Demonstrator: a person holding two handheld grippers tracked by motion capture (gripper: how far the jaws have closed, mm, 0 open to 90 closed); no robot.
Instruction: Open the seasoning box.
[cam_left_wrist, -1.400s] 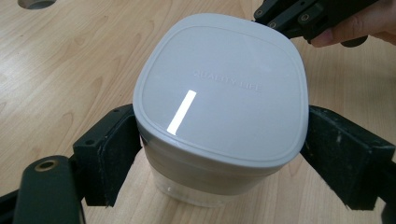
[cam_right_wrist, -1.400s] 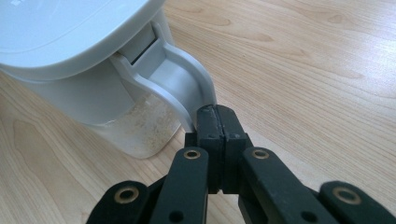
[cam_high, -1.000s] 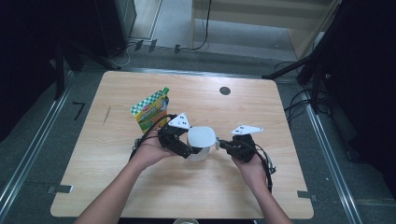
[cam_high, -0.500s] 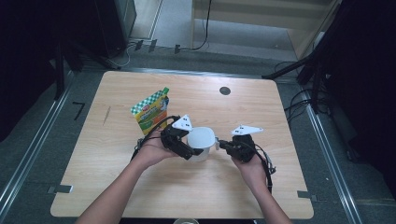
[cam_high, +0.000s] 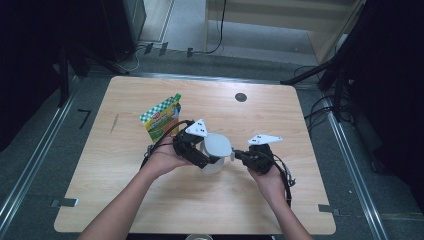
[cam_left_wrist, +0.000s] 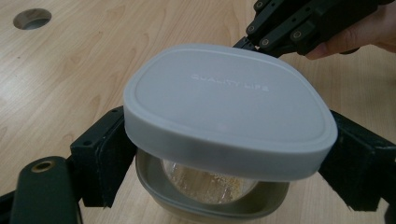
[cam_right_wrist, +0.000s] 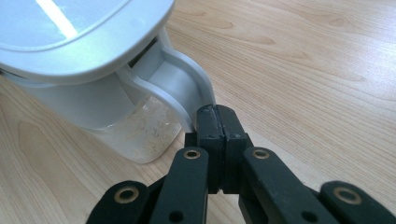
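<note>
Lid (cam_left_wrist: 229, 105) sits tilted over the clear container (cam_left_wrist: 210, 186), just below the snack pouch (cam_high: 161, 117); the left gripper (cam_high: 196, 147) pinches its sides, apparently to lift it, while the right gripper (cam_right_wrist: 215, 122), pressed together on the latch tab (cam_right_wrist: 180, 88), seems to steady everything.

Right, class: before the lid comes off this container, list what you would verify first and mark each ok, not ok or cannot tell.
1. Left gripper jaws sit on both sides of the grey lid: ok.
2. Right gripper is shut on the container's side tab: ok.
3. Lid already lifted from the container: ok, a gap shows beneath it.
4. Container steady on the table: cannot tell.
5. Snack pouch lies apart from the work: ok.
</note>
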